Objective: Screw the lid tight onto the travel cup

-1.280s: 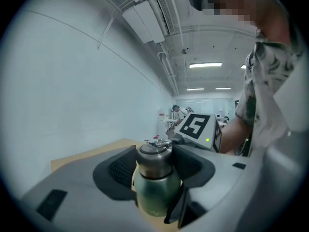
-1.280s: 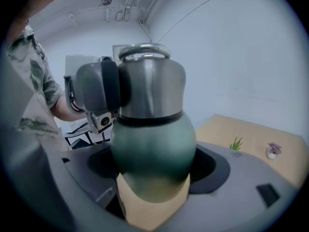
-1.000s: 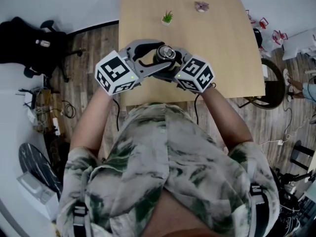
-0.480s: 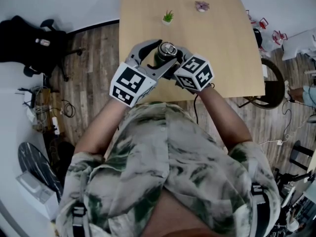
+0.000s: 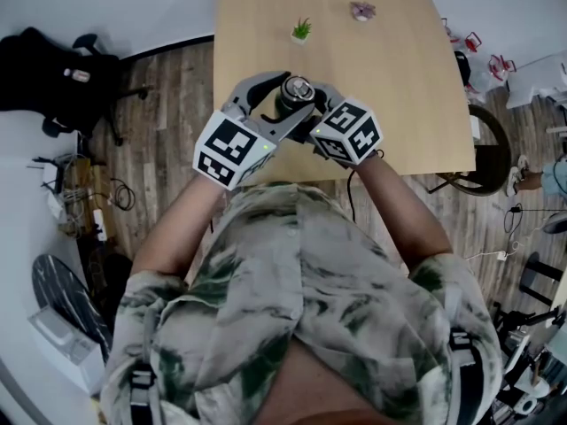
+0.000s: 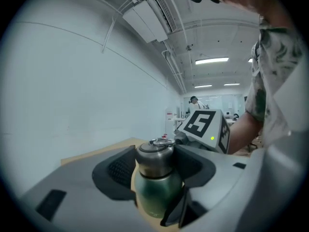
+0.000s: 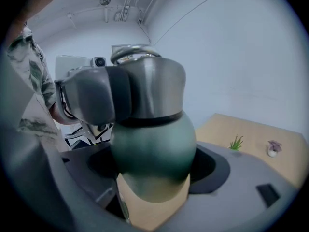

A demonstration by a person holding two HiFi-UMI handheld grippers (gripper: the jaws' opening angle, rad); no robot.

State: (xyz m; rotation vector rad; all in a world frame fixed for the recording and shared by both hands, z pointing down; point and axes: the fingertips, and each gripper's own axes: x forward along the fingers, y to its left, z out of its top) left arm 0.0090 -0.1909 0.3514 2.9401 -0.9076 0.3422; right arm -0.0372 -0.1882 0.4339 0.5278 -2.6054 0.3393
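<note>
A travel cup (image 5: 295, 96) with a dark green body (image 7: 152, 146) and a steel lid (image 6: 154, 157) is held above the near part of the wooden table (image 5: 399, 78). My left gripper (image 5: 292, 89) reaches in from the lower left and is shut on the lid; its dark pads (image 6: 117, 170) press both sides of the lid. From the lower right, my right gripper (image 5: 308, 107) is shut on the green body below. In the right gripper view the body fills the gap of the right gripper (image 7: 152, 166), and a left finger (image 7: 96, 96) wraps the lid (image 7: 155, 88).
A small potted plant (image 5: 301, 32) and a small pinkish object (image 5: 361, 11) stand at the table's far end, also seen as plant (image 7: 236, 143) and pinkish object (image 7: 273, 148). A black chair (image 5: 53, 78) is on the floor at left. The table's near edge is by my body.
The left gripper's marker cube has swung from the left side to the lower left of the cup, turning round the lid. Most of the swing came early. The right gripper barely moved.
</note>
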